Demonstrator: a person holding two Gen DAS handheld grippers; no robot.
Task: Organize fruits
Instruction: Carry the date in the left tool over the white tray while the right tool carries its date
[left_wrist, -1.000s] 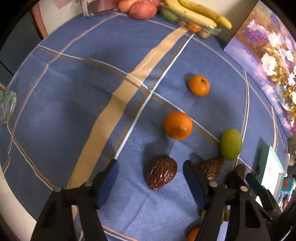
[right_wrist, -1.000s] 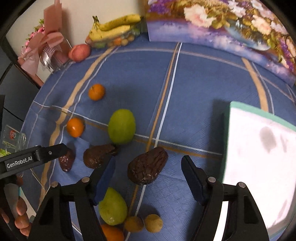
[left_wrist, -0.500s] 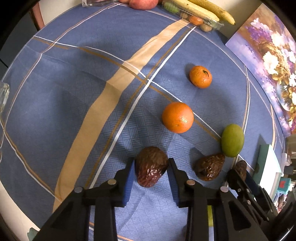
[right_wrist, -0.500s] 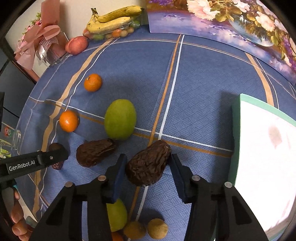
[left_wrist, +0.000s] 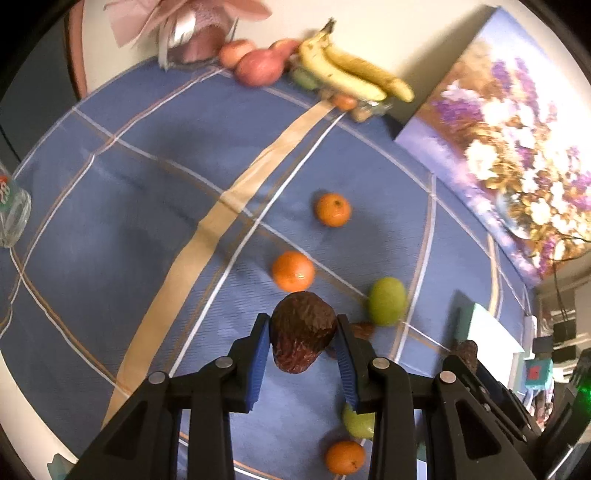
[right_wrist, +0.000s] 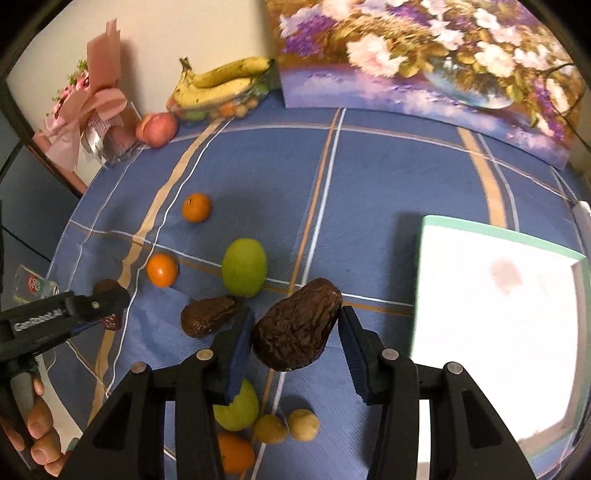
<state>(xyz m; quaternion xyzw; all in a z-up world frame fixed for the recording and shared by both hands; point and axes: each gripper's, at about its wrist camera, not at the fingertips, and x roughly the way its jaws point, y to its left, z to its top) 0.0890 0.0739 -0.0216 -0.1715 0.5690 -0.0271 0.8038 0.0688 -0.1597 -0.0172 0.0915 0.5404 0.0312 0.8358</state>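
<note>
hand-held grippers (left_wrist: 301, 341) (right_wrist: 295, 332) each clamp a dark wrinkled avocado (left_wrist: 302, 330) (right_wrist: 297, 328)

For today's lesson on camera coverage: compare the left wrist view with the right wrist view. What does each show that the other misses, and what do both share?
Only the left wrist view shows the left gripper with its jaws shut on a dark avocado, seen from behind.

Only the right wrist view shows two small yellow-brown fruits, the whole third dark avocado lying on the cloth, and the right gripper shut on its own avocado.

Both show the bananas, two oranges, a green fruit, the flower painting and the blue tablecloth.
</note>
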